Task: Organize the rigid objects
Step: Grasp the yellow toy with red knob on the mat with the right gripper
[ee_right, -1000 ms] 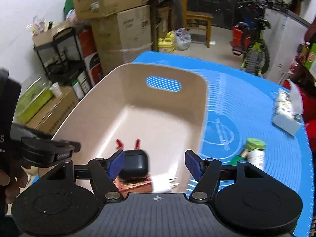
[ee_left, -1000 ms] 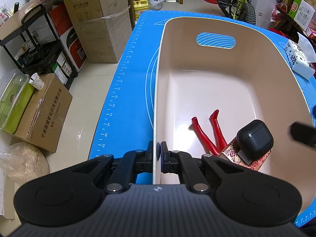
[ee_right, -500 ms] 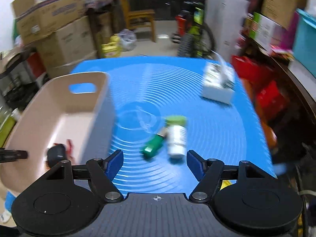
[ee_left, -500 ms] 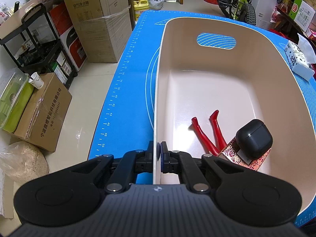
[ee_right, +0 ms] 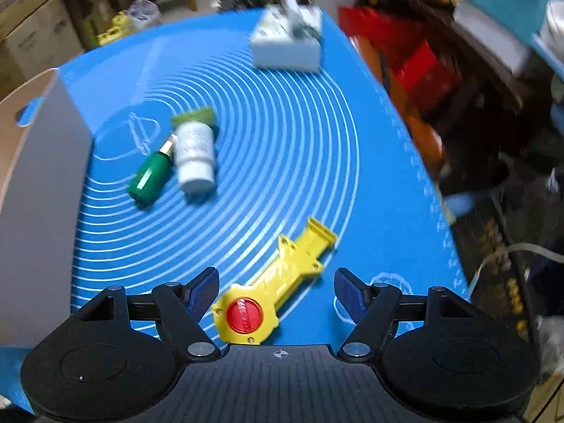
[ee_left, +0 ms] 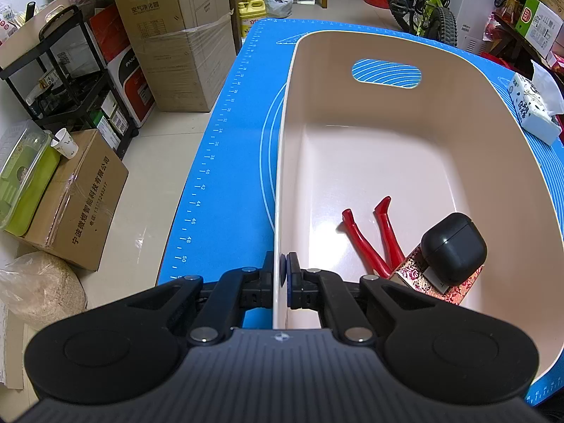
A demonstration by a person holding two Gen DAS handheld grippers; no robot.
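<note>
My left gripper (ee_left: 281,278) is clamped on the near left wall of the beige bin (ee_left: 282,176), one finger outside and one inside, steadying it on the blue mat (ee_left: 225,162). Inside the bin, near my end, lie red-handled pliers (ee_left: 370,236), a patterned red box (ee_left: 440,278) and a black case (ee_left: 453,246) resting on that box.

To the right of the bin, on the open mat, a green bottle (ee_right: 151,174) and a white bottle with green cap (ee_right: 194,149) lie on their sides, touching or nearly so. A tissue pack (ee_right: 287,46) sits at the far edge.

My right gripper (ee_right: 276,290) is spread wide and empty, hovering above a yellow toy tool with a red button (ee_right: 275,282), whose round head sits between the fingers. I judge this the next piece to collect. To do it well: lower squarely, turn so the pads close across the narrower shaft and not the wide head, and seat it firmly before lifting. The view is motion-blurred, so I should settle first.
</note>
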